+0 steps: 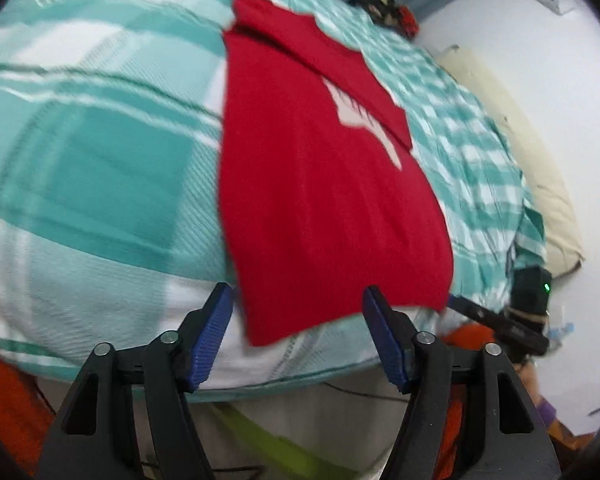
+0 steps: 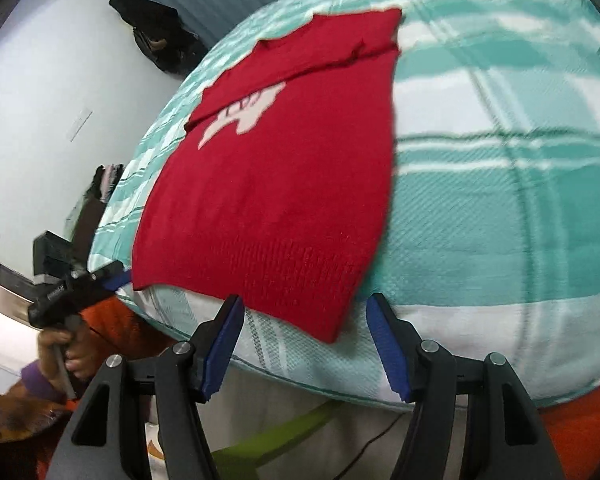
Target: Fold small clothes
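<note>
The red shirt (image 1: 324,200) lies flat on the bed (image 1: 100,152), partly folded: one side is turned over onto the front, half covering a white print (image 1: 360,116). Its hem reaches the bed's near edge. We see the same shirt (image 2: 268,200) in the right wrist view, with the print (image 2: 244,114) toward the far end. The bed carries a teal-and-white checked cover (image 2: 500,184). The left tool (image 1: 298,336) is spread wide, its blue pads on either side of the hem, pinching nothing. The right tool (image 2: 304,340) is likewise spread wide at the hem's other corner, empty. Each tool appears in the other's view: the right one (image 1: 500,320) and the left one (image 2: 80,284), at the bed's edge. A cream pillow (image 1: 540,184) lies against the white wall (image 1: 560,100).
</note>
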`<state>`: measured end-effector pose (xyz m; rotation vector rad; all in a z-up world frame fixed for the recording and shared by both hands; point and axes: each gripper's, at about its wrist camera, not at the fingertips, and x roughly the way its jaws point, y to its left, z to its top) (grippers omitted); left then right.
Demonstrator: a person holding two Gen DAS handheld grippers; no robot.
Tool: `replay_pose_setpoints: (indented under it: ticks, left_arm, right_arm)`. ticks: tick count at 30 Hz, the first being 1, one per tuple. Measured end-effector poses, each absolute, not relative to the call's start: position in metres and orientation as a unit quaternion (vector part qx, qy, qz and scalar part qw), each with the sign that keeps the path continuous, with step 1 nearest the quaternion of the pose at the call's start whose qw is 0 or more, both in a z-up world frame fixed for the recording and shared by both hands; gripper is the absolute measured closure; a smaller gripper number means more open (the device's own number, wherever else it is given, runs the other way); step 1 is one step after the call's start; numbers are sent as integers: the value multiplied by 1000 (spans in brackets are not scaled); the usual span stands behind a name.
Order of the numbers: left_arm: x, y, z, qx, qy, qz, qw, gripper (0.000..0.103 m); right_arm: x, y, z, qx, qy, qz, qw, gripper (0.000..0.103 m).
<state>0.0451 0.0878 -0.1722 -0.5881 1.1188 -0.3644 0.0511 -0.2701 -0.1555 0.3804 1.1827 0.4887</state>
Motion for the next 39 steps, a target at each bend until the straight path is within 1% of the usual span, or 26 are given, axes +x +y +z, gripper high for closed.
replay_pose_setpoints:
  ticks: [1,2,3,4,5,6,9,13,15,17,20,22,27,31,34,36,37,38,39]
  left_arm:
    - [48,86,-176,-278,524,-173,786,43]
    - [49,86,-177,-285,525,-177,783,54]
    - [51,87,-180,-296,526,-181,776,62]
    - [52,89,-184,-310,532,-184,766,80]
    - [52,90,-186,-316,537,-183,761,97]
    - [53,91,-189,-325,540,-182,755,97]
    - [49,97,-177,-354,516,-188,757,98]
    - [58,98,-152,-389,477,-211,760,98]
    - [79,97,-140,-394,461,-219,764,98]
    - [111,98,-131,-402,449,-220,767,98]
    - [173,104,-120,-392,440,-211,780,98]
    - [219,105,-115,-373,438,-201,793,98]
    - [319,110,-120,-363,439,-173,803,98]
    - [378,113,-129,-348,447,-156,809,98]
    - [417,111,-141,-325,462,-144,812,97]
    - [431,117,-151,-320,477,-124,809,90]
    - [435,122,-153,-323,479,-113,808,75]
    - [438,127,-153,-330,477,-106,808,52]
    - [441,135,-151,-341,466,-96,810,42]
  right_arm:
    - [55,-270,-161,187,552,230,780,40]
    - [57,-269,-164,197,552,236,775,43]
    - [59,-269,-167,217,551,248,767,48]
    - [62,-269,-170,235,556,261,754,66]
    - [63,-269,-174,241,564,260,746,88]
    - [63,-270,-176,241,567,252,747,95]
    - [59,-276,-166,266,548,248,753,97]
    - [59,-288,-145,349,498,254,752,97]
    - [73,-288,-139,365,485,253,753,97]
    - [95,-288,-137,379,475,252,753,97]
    - [152,-290,-134,405,461,234,754,97]
    - [187,-292,-131,401,454,225,764,97]
    - [293,-290,-123,377,446,209,785,97]
    - [356,-287,-123,361,447,204,793,97]
    - [405,-281,-134,348,455,198,795,97]
    - [427,-284,-146,353,461,197,790,97]
    - [438,-283,-154,359,465,195,786,91]
    - [444,-284,-161,359,469,190,784,85]
    - [451,-285,-166,358,471,178,786,73]
